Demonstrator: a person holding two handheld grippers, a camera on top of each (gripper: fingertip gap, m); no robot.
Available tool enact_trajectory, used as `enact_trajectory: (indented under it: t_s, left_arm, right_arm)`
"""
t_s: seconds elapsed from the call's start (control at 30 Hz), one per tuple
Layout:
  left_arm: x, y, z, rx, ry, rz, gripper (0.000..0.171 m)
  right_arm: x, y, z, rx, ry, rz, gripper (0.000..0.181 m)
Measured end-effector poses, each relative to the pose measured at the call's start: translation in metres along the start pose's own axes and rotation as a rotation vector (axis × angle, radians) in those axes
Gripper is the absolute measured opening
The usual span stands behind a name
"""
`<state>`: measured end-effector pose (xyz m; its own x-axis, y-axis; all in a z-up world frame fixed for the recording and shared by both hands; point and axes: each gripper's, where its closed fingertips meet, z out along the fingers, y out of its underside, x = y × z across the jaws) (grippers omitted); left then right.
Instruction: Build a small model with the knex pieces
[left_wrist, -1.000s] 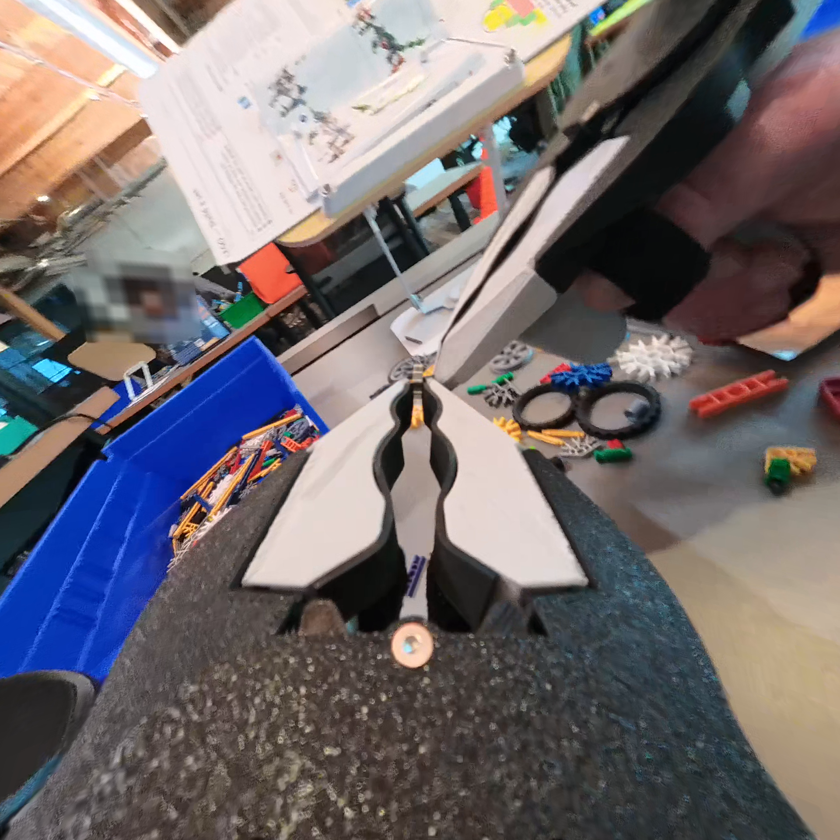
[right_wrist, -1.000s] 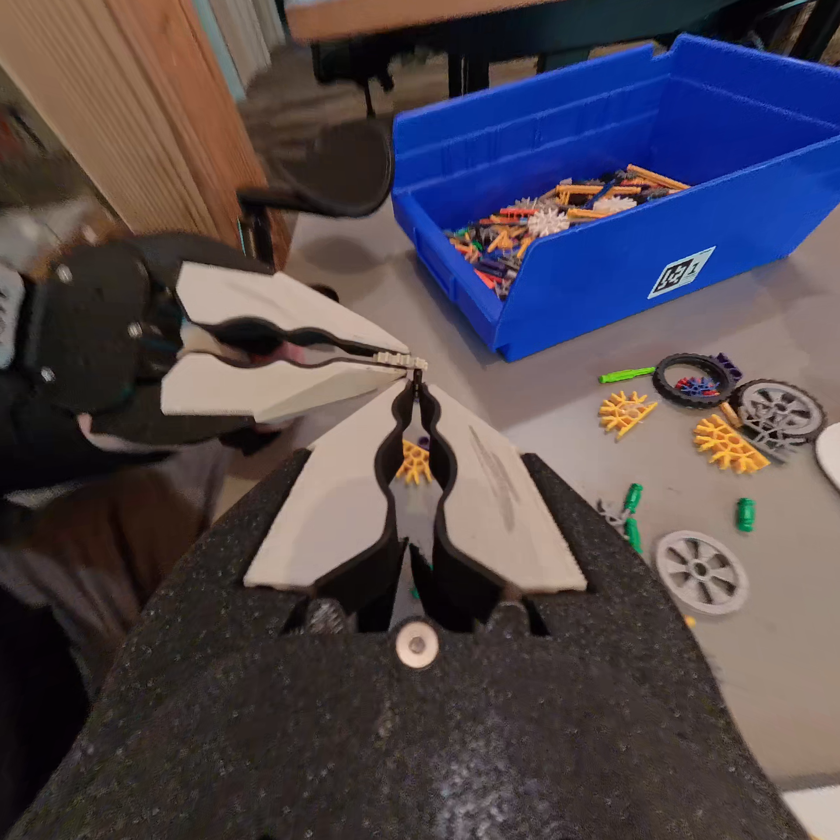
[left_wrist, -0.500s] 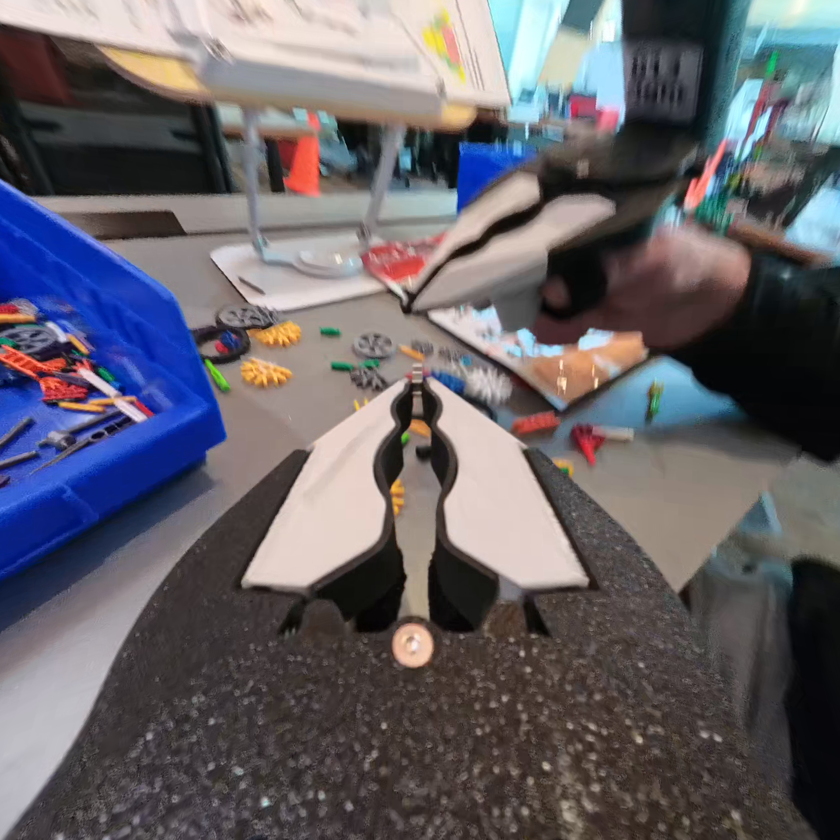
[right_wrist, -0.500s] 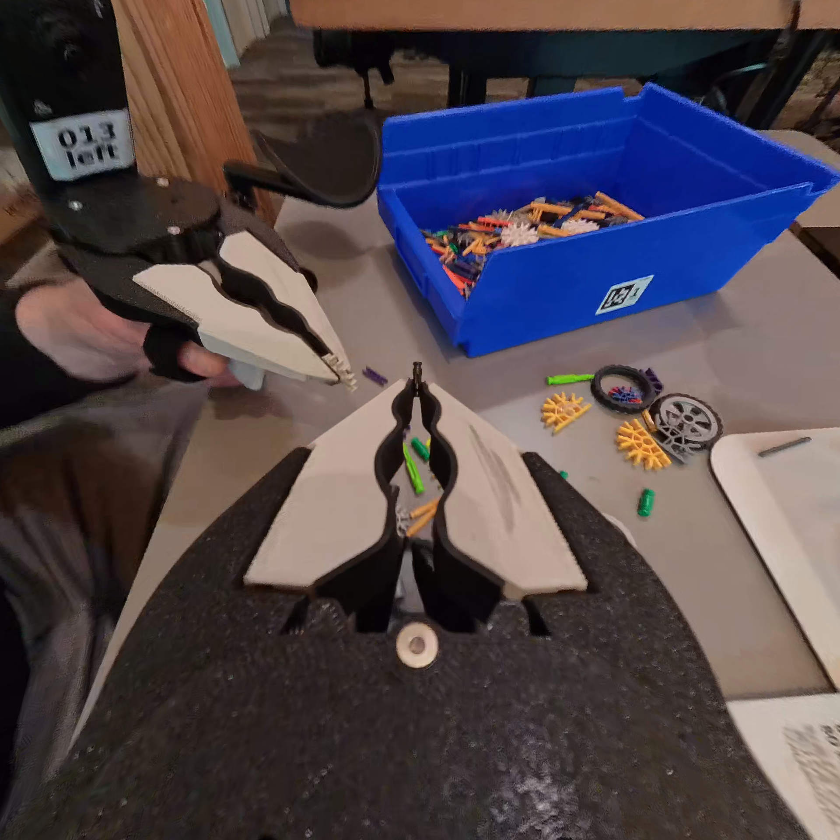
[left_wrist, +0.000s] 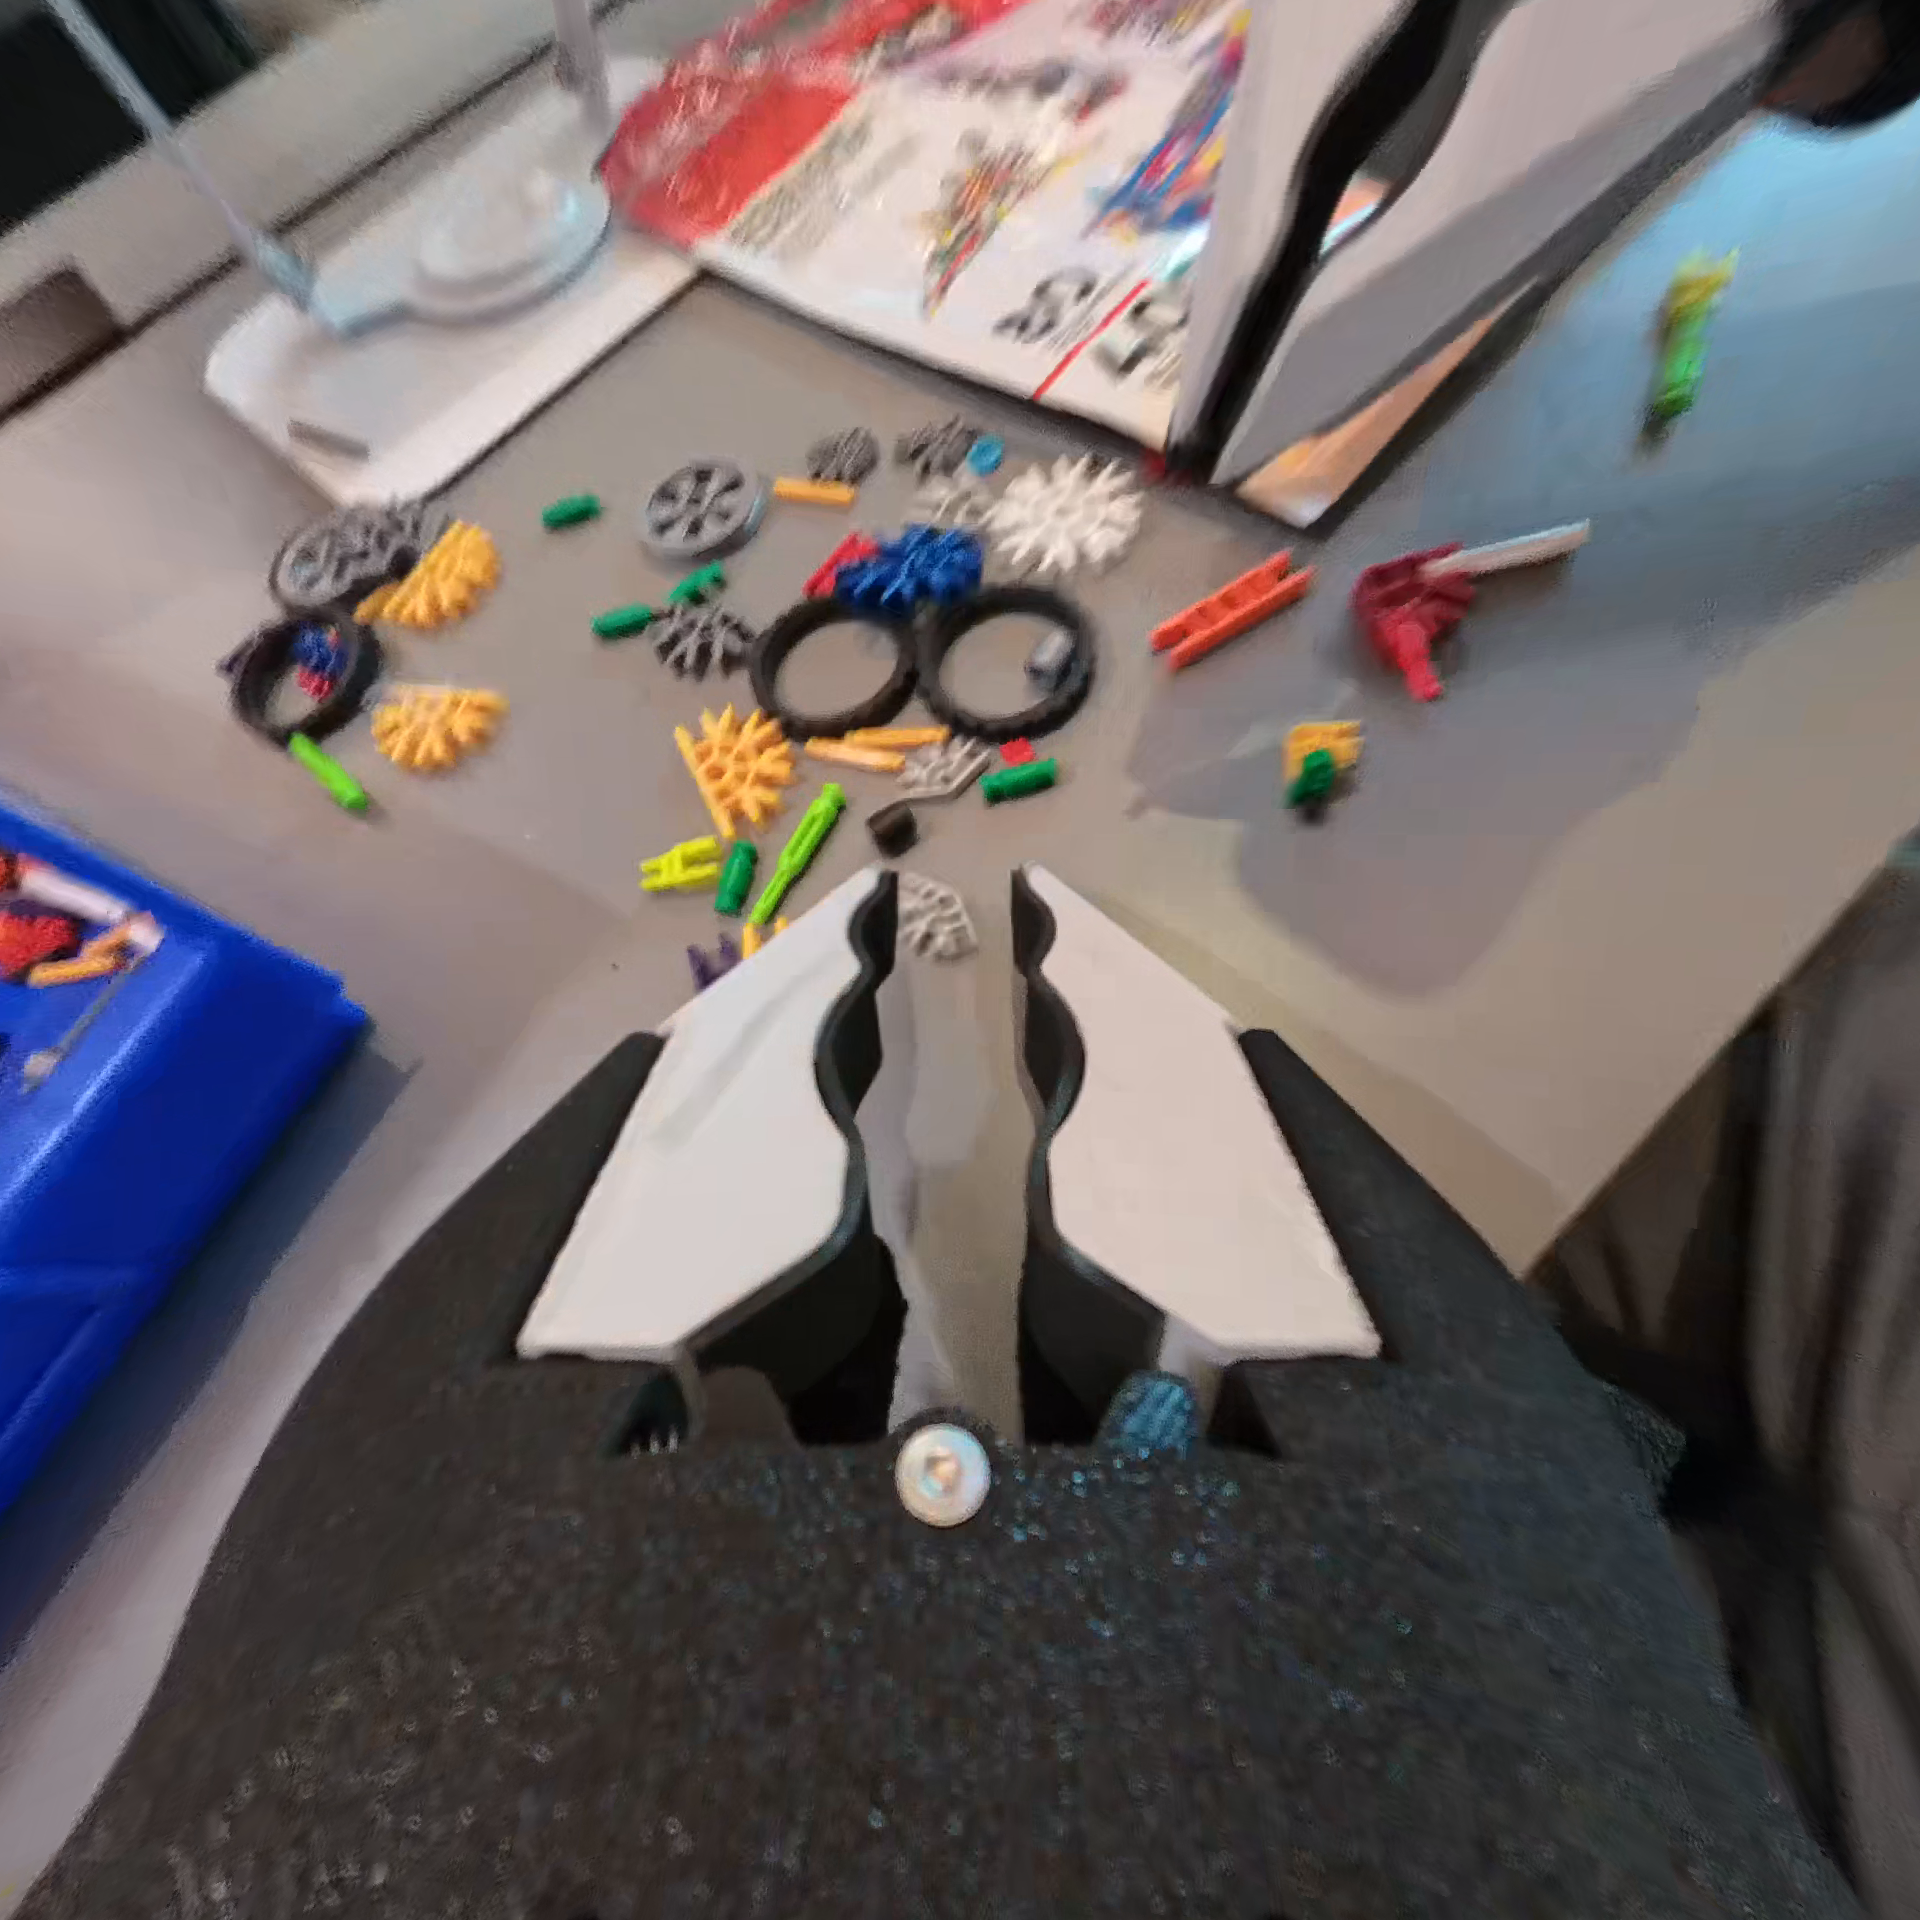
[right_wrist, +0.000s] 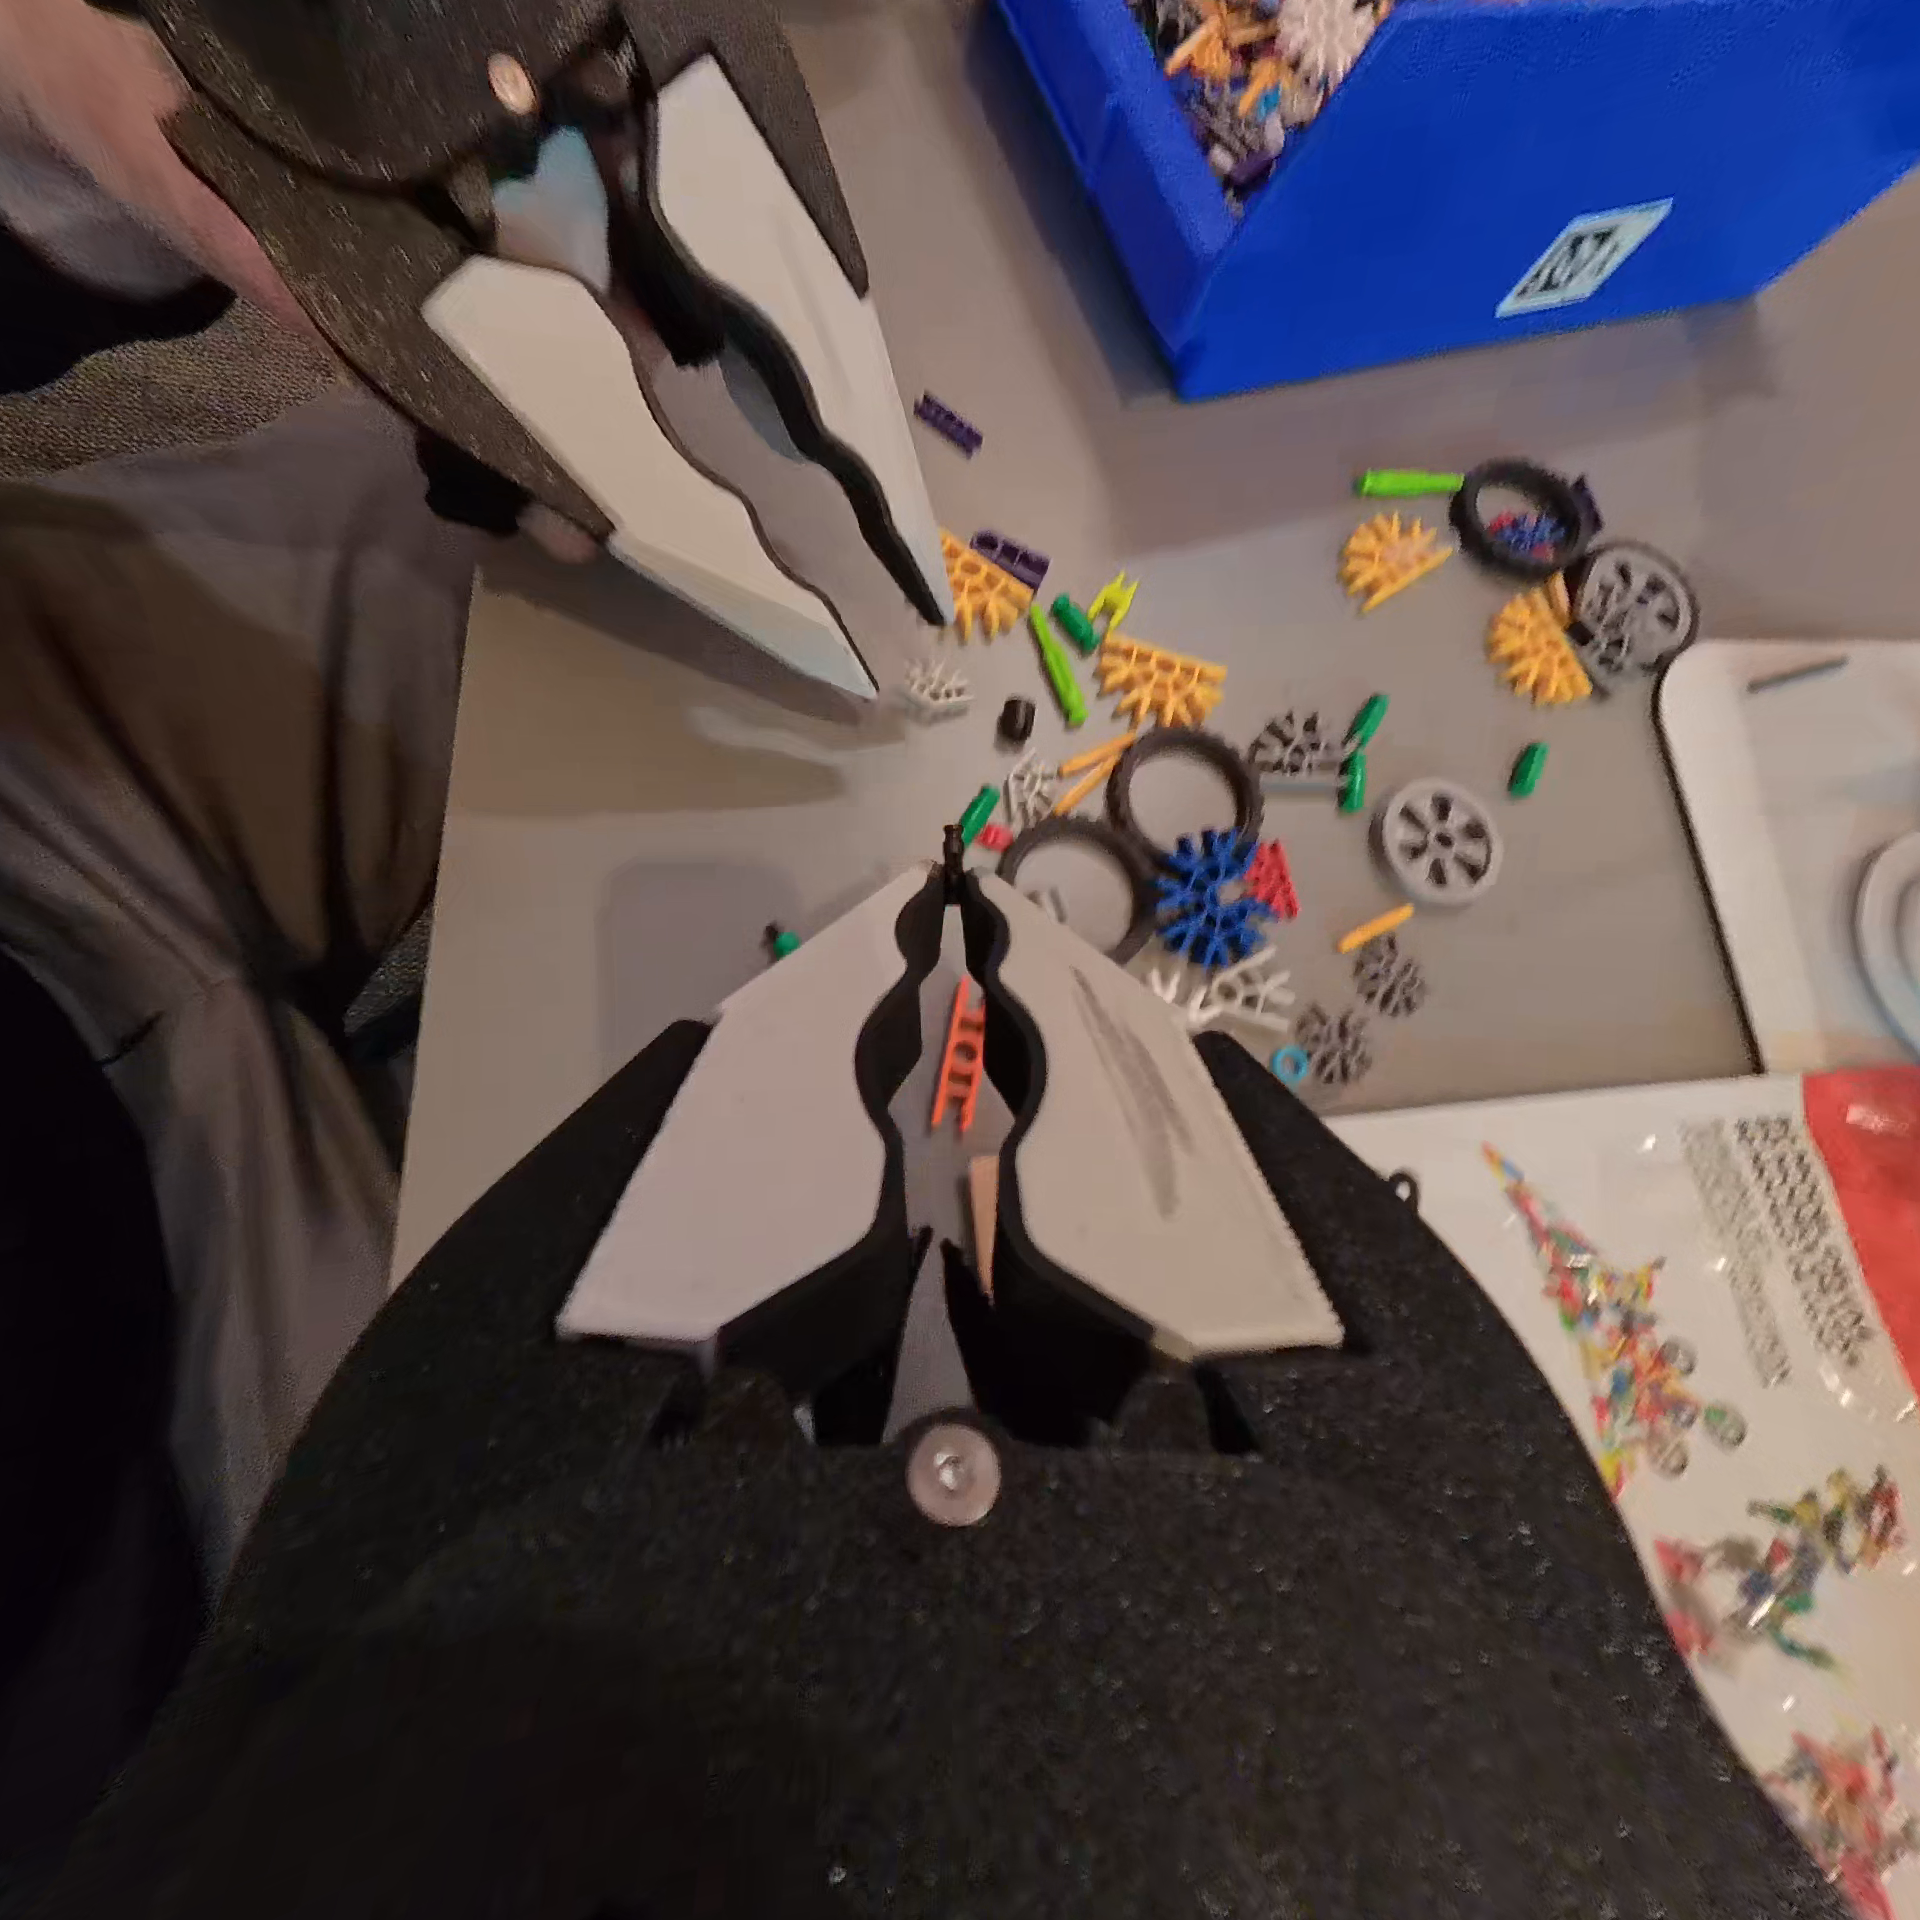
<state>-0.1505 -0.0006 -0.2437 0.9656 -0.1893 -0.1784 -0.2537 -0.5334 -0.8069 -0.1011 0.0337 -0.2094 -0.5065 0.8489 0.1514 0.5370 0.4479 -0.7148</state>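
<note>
My left gripper (left_wrist: 954, 878) is open, low over the grey table, and holds nothing. A small grey fan-shaped connector (left_wrist: 935, 920) lies on the table between its fingertips. The right wrist view shows the same open left gripper (right_wrist: 909, 649) with that connector (right_wrist: 935, 686) just below its tips. My right gripper (right_wrist: 953, 878) is shut on a thin small black piece (right_wrist: 951, 840) that sticks out of its tips, above the scattered parts. In the left wrist view the right gripper (left_wrist: 1190, 457) hangs at the upper right, jaws together.
Loose construction-toy parts cover the table: two black tyres (left_wrist: 831, 665), yellow connectors (left_wrist: 743, 769), green rods, a blue connector (right_wrist: 1205, 894), an orange piece (left_wrist: 1231, 608). A blue bin (right_wrist: 1455, 208) of parts stands to the left. A picture booklet (left_wrist: 987, 208) and a white stand base (left_wrist: 416, 343) lie behind. The table edge runs along the right. There is about 8 centimeters between the tips of the two grippers.
My left gripper has opened and tilted down toward the table; the grey piece it pinched now lies between its tips. The right gripper has swung over the parts, still shut on the black piece.
</note>
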Motion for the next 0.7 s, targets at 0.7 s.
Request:
enact_trajectory:
  t_s: [0.7]
  left_arm:
    - [0.073,-0.009,0.022,-0.088,0.097,0.156,0.004]
  right_arm:
    - [-0.059,0.053,0.009,-0.158,-0.066,0.129,0.001]
